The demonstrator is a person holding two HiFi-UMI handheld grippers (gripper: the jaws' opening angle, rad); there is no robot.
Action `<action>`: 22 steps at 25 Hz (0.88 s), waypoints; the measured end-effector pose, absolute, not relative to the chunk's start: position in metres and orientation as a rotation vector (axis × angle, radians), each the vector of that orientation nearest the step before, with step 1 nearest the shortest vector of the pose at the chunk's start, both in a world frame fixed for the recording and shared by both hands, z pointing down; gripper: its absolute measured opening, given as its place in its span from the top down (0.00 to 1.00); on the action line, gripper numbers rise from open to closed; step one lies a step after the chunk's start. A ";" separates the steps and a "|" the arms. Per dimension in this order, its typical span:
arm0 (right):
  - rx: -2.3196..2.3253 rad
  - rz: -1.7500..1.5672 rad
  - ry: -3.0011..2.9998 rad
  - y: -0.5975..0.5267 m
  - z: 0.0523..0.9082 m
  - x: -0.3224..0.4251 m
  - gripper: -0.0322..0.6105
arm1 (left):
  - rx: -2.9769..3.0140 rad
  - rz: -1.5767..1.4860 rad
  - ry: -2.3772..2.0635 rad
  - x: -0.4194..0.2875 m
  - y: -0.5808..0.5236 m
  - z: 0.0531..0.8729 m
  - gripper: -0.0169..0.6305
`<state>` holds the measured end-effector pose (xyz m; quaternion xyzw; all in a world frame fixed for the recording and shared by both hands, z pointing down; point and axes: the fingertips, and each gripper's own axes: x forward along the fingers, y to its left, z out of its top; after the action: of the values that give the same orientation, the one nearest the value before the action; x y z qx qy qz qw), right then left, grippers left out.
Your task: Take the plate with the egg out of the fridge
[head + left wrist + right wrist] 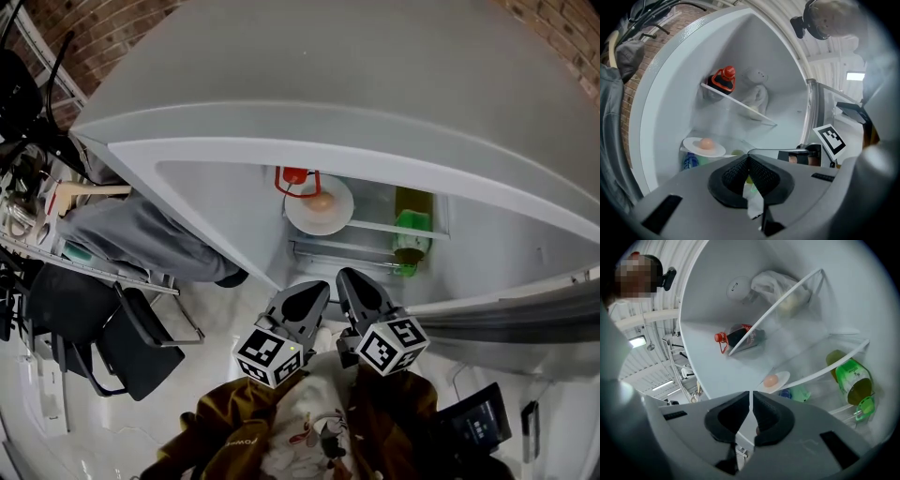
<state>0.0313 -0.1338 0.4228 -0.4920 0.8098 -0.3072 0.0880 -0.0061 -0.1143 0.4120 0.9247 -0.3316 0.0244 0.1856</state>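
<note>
Fridge open, shelves in plain view. Toward the left end of a glass shelf, near its front edge: the plate, white and shallow, with the egg lying loose at its middle. Probably parked there, at the front, so as to come out without reaching past anything.

On a higher shelf, a dark bottle with a red cap, lying on its side, apart from the plate. Off to the right, well apart, a green-labelled bottle (same shelf or the one below, cannot tell). So no obstacle close round the rim.

Left tool: pads pressed together, nothing between them. Right tool: likewise closed but for a hairline slit, holding nothing. Both outside the fridge, side by side close to the person's body, noses aimed at the shelves, the plate well short of either. Reads as a ready stance in front of the open compartment, with the reach itself not yet begun.

Next, by the look of things: opening of one or both sets of jaws, then a pinch on the plate's rim. Worth keeping level throughout, since nothing pins the egg down and a tilt would likely send it rolling off. Thin, smooth rim too, hence some risk of slipping under a one-sided grip.
</note>
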 end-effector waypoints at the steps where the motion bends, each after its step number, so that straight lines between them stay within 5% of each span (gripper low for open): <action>1: -1.455 -0.934 2.399 -0.135 0.424 0.031 0.94 | 2.601 0.068 -0.929 -0.006 -0.115 0.413 0.96; 22: -1.288 -1.143 2.259 -0.153 0.423 0.022 0.94 | 2.585 0.011 -0.962 -0.021 -0.116 0.406 0.96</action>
<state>0.0219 -0.1528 0.4233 -0.4483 0.7864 -0.3977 0.1498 -0.0214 -0.1160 0.4064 0.9200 -0.3425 0.0038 0.1905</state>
